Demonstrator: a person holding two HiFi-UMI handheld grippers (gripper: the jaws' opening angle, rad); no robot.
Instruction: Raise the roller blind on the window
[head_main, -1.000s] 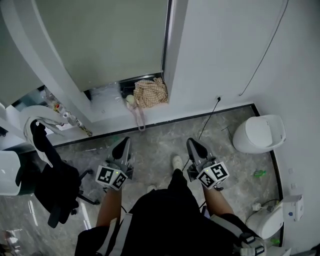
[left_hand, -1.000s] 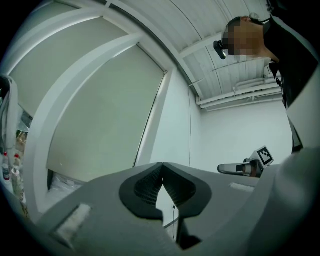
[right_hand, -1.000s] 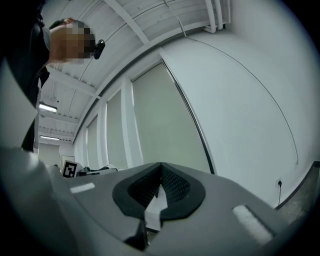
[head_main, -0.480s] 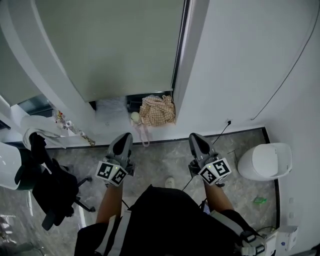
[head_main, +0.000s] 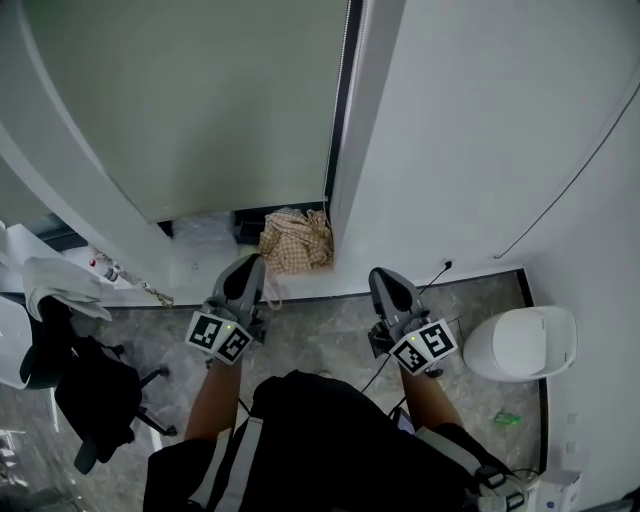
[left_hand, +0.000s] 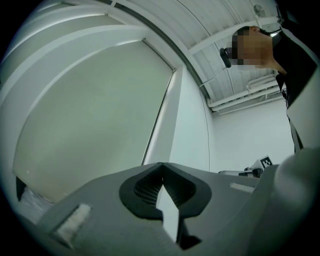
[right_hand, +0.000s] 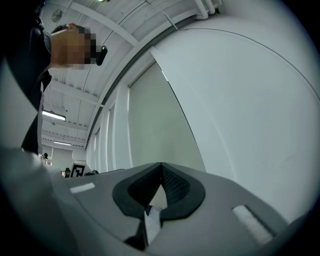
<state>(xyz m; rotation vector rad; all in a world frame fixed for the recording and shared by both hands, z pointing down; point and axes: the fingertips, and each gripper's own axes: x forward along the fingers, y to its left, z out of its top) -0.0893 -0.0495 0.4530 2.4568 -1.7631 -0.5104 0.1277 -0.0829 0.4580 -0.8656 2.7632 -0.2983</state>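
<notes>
Head view: showed a person standing at a window, a gripper in each hand, both held out toward the glass.
Roller blind (head_main: 200, 100): pale grey-green and drawn down over the window. Its bottom edge hung just above the sill. It filled the left of the left gripper view (left_hand: 90, 115) and showed as a tall strip in the right gripper view (right_hand: 155, 125).
Wall (head_main: 480, 130): plain white, to the right of the blind, with a thin dark cable (head_main: 570, 185) running across it.
Floor (head_main: 330, 330): grey marbled tile between the wall and the person.
Chair (head_main: 95, 395): dark office chair draped with dark cloth, at the lower left, well apart from both grippers.
Bin (head_main: 520, 342): white and rounded, on the floor near the wall at the right.
Checked bag (head_main: 295, 240): tan and white, slumped on the sill under the blind's right corner.
Left gripper (head_main: 247, 265): pointed at the sill beside the checked bag. Its jaws were clenched tip to tip with nothing between them (left_hand: 161, 167).
Right gripper (head_main: 386, 277): pointed at the wall just right of the window frame. Its jaws were likewise pressed together and empty (right_hand: 161, 167).
Green scrap (head_main: 505, 420): small, on the floor below the bin.
</notes>
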